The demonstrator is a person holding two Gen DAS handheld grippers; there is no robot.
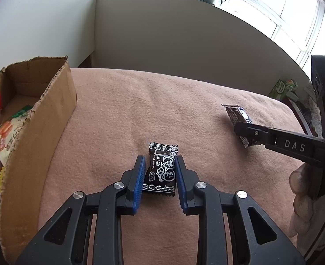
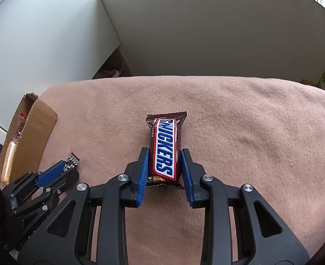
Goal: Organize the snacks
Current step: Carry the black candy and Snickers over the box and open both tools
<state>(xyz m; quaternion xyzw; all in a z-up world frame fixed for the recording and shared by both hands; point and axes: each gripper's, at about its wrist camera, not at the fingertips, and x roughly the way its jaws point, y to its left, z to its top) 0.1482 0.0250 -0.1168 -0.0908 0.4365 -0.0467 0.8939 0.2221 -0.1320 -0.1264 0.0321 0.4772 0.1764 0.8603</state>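
In the left wrist view a small black wrapped candy [image 1: 162, 170] lies on the pink blanket [image 1: 140, 101]. My left gripper [image 1: 160, 158] is shut on it, its blue pads pressing both sides of the candy. My right gripper [image 2: 165, 150] is shut on a Snickers bar [image 2: 165, 137], which lies lengthwise between its pads. From the left wrist view the right gripper [image 1: 239, 130] holds that bar [image 1: 234, 113] at the right. The right wrist view shows the left gripper [image 2: 70, 167] with the candy [image 2: 74, 160] at lower left.
An open cardboard box [image 1: 52, 114] with several snack packets [image 1: 10, 130] stands at the blanket's left edge, also visible in the right wrist view [image 2: 41, 128]. A gloved hand [image 1: 304, 198] holds the right gripper. A green carton [image 1: 281, 88] sits beyond the blanket's right side.
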